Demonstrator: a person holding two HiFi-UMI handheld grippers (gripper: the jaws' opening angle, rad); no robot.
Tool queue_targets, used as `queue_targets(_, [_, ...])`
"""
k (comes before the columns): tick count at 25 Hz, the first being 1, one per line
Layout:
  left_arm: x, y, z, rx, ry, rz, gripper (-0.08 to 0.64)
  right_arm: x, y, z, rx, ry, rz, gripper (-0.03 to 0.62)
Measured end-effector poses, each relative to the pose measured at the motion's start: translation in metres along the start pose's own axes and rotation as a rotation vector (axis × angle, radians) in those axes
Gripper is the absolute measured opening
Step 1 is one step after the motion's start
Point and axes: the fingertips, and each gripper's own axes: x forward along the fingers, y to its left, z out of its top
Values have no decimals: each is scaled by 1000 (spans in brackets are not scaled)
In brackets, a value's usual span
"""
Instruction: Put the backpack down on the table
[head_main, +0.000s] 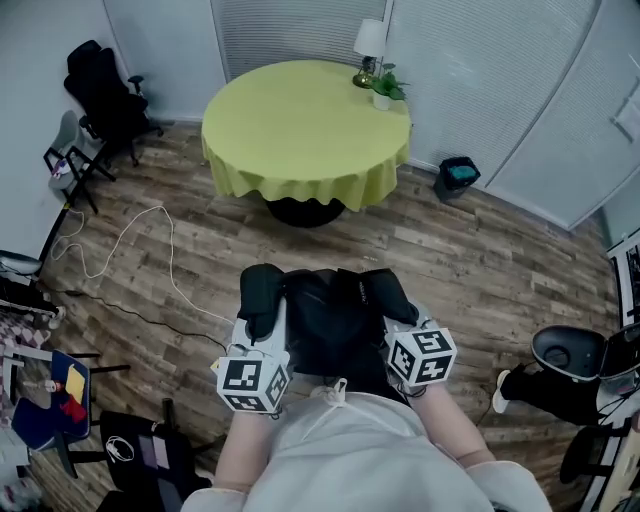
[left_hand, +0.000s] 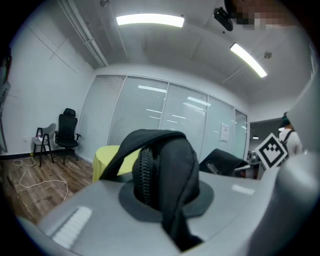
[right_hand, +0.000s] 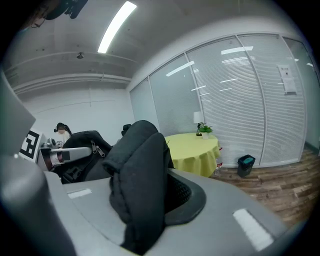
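Close under the head camera, a pale shirt cuts off the near edge of the backpack, which hangs in the air before the person, above the floor and well apart from the bench. On either side of it sit the left gripper and right gripper. From above, their tips are buried under black padding and only the marker cubes are clear.

The gripper views settle the grip. The left gripper is clamped narrow on a black fold with a zip running up it. The right gripper is clamped narrow on a padded strap. In both, fabric covers the pads, so the exact contact cannot be made out. The right gripper view also shows the backpack body off to its left.

Farther off, the round bench in its yellow-green cloth carries a lamp and a plant at its far edge. The left gripper view shows only a sliver of that cloth behind the fold. A bin stands right of the bench, a chair is at far left, and a cable lies loose on the floor.
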Motion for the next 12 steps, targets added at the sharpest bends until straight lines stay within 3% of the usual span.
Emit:
queue_targets(6, [69,16,7,7,17,62,29,71,-39,23,7,17,72,34])
queue_targets(12, [165,26,31,27,-7,132,29,151,-92,75,-34,5,145,34])
